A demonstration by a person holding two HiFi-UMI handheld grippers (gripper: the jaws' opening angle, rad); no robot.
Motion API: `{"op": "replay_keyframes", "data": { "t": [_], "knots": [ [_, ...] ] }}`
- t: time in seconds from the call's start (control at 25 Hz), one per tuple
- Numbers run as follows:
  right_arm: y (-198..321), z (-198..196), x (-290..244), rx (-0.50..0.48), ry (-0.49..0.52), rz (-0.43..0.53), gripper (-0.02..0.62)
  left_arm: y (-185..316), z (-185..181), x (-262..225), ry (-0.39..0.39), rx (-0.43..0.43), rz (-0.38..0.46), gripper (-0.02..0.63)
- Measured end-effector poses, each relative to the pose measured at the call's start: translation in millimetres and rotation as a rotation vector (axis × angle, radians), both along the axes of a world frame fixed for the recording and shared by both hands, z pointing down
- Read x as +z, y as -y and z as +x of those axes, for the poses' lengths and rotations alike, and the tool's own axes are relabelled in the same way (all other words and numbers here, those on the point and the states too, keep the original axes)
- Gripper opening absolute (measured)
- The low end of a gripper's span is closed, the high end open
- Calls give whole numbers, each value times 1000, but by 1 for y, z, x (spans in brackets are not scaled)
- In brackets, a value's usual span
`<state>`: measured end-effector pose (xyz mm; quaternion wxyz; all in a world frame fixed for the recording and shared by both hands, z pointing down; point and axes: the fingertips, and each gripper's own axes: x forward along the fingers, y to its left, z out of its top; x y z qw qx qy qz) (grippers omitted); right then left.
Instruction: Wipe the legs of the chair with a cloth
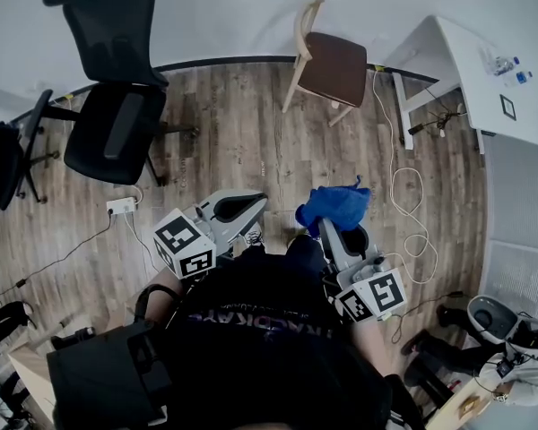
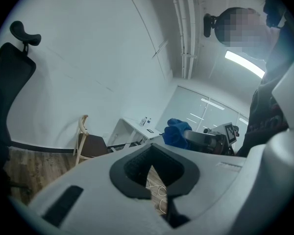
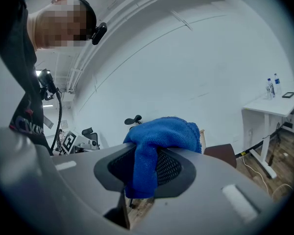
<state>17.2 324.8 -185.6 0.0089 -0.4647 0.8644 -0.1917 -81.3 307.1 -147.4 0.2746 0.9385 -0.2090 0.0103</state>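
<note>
In the head view, at top centre, the wooden chair [image 1: 327,61] shows us only two legs plainly; its seat covers the others. At the upper right, the bottles [image 1: 504,64] on the white desk [image 1: 466,70] are too small for us to read. The left edge cuts off a black chair [image 1: 7,161]. The blue cloth [image 1: 334,206] covers the tips of the right gripper [image 1: 334,227]. In the left gripper view, the body of the left gripper [image 2: 154,180] hides the wooden chair's feet.

The cloth [image 3: 159,133] is nubbly terry, the chair [image 1: 332,68] smooth pale wood, the floor [image 1: 242,141] matt wood-grain planks.
</note>
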Motion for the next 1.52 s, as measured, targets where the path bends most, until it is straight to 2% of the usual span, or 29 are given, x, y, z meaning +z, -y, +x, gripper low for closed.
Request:
{"op": "replay_keyframes", "data": {
  "t": [0.48,0.8,1.24,1.52],
  "knots": [
    [34,-5,3,-35,-7,-13,98,18,-17,6,5,-58,-21,8],
    [84,2,4,-96,-1,-13,98,51,-21,13,8,-159,-51,8],
    [166,43,38,-182,-19,-90,98,107,37,48,5,-209,-171,8],
    [240,72,100,-260,-43,-169,98,145,83,100,24,-239,-274,8]
  ]
}}
